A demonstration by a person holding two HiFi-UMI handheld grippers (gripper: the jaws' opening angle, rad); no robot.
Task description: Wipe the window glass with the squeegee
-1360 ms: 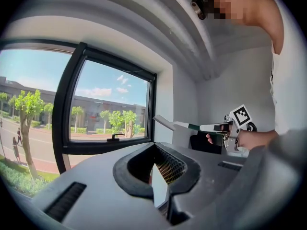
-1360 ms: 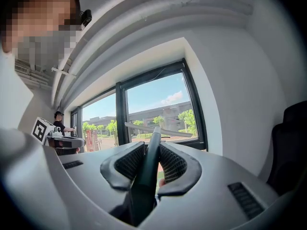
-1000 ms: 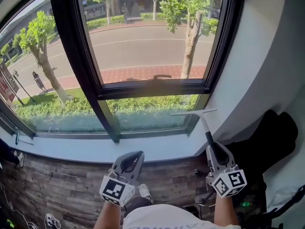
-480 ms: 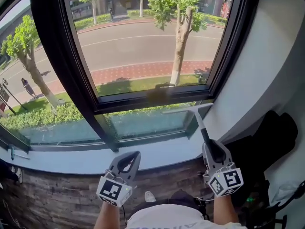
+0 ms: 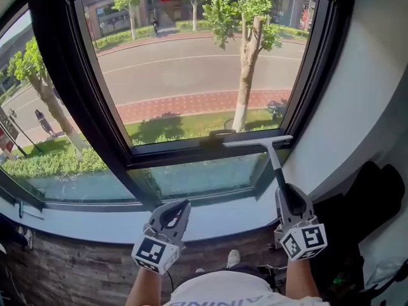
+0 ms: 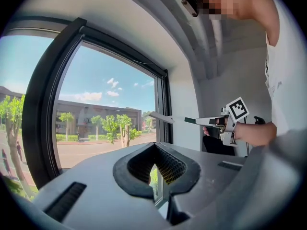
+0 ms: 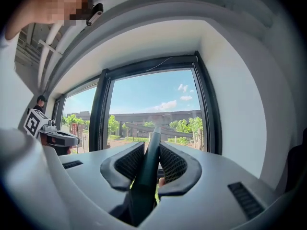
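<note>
The right gripper (image 5: 288, 203) pinches the dark handle of the squeegee (image 5: 256, 141), its jaws pressed onto it from both sides. The blade lies level at the far right, across the bottom of the upper window glass (image 5: 191, 75), just above the dark crossbar (image 5: 172, 150). The left gripper (image 5: 172, 217) hangs at the near left over the sill (image 5: 95, 218), jaws pressed together on nothing

the squeegee (image 5: 275, 157) runs forward from between the right gripper's (image 5: 286, 195) jaws, its blade at the window (image 5: 191, 75) ahead, with the left gripper (image 5: 176, 210) off to its left and the sill (image 5: 95, 218) under that window.
</note>
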